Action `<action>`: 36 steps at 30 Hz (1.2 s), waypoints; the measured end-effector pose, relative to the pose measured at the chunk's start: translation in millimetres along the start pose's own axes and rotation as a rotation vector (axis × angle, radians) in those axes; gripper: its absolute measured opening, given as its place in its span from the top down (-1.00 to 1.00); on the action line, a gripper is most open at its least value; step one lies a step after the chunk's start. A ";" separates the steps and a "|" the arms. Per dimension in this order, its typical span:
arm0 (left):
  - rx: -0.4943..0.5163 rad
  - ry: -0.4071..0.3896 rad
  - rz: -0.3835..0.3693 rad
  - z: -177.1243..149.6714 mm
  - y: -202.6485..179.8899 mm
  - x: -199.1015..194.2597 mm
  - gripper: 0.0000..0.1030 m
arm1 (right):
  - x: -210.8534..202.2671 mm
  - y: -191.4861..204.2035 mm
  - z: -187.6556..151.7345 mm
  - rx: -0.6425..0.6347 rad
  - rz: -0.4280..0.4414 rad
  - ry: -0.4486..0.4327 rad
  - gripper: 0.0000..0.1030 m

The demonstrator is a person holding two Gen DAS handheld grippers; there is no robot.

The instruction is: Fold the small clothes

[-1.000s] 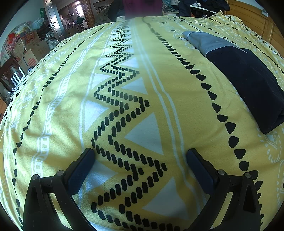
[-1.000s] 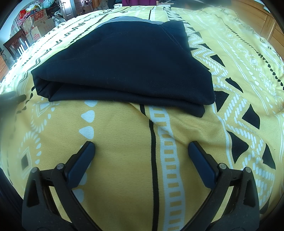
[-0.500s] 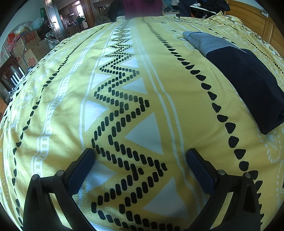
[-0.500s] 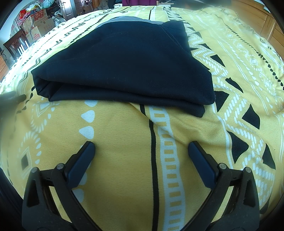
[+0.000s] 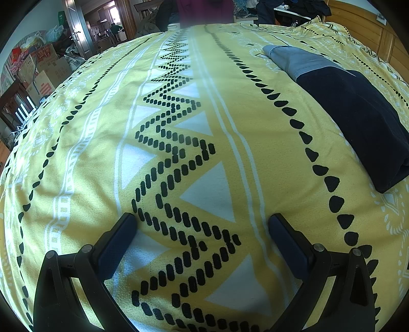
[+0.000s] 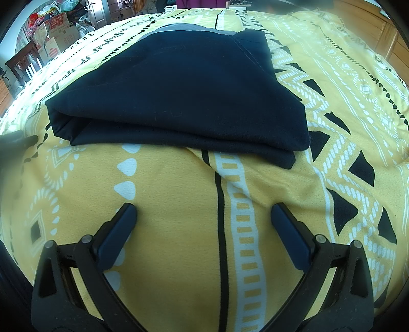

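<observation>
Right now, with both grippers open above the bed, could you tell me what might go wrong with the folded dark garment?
1. The dark navy folded garment with a grey band has offset layers at its near edge; a pinch by the right gripper may catch only one and undo the fold.
2. The soft yellow patterned bedspread is rumpled there and might get pinched too.
3. The left gripper hangs beside the garment, so help comes late.

Yellow patterned bedspread (image 5: 230, 143), cardboard boxes (image 5: 43, 74), wooden headboard (image 5: 363, 23).
</observation>
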State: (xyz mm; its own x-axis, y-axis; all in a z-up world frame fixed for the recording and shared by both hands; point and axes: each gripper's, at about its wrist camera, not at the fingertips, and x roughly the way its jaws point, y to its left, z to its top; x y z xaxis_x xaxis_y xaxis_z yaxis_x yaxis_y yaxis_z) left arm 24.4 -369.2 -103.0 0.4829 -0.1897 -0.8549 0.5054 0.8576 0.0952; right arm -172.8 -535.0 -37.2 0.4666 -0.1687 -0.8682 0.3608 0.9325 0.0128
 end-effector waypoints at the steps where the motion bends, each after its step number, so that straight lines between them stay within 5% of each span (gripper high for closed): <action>1: 0.000 0.000 0.000 0.0 0.0 -0.1 -1.00 | 0.0 0.1 -0.1 0.000 0.000 0.000 -1.00; 25: 0.006 0.079 0.000 16.1 -3.9 6.1 -1.00 | 0.1 -0.3 0.2 -0.001 0.000 0.000 -1.00; 36: -0.064 0.038 -0.027 17.0 2.6 8.3 -1.00 | 0.1 -0.1 0.1 0.000 0.000 0.000 -1.00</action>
State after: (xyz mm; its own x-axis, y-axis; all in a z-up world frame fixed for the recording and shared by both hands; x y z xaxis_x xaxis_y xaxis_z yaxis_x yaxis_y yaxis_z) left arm 41.9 -376.7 -101.1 0.4416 -0.1963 -0.8755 0.4708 0.8814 0.0399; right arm -172.7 -535.2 -37.2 0.4665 -0.1687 -0.8683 0.3604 0.9327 0.0125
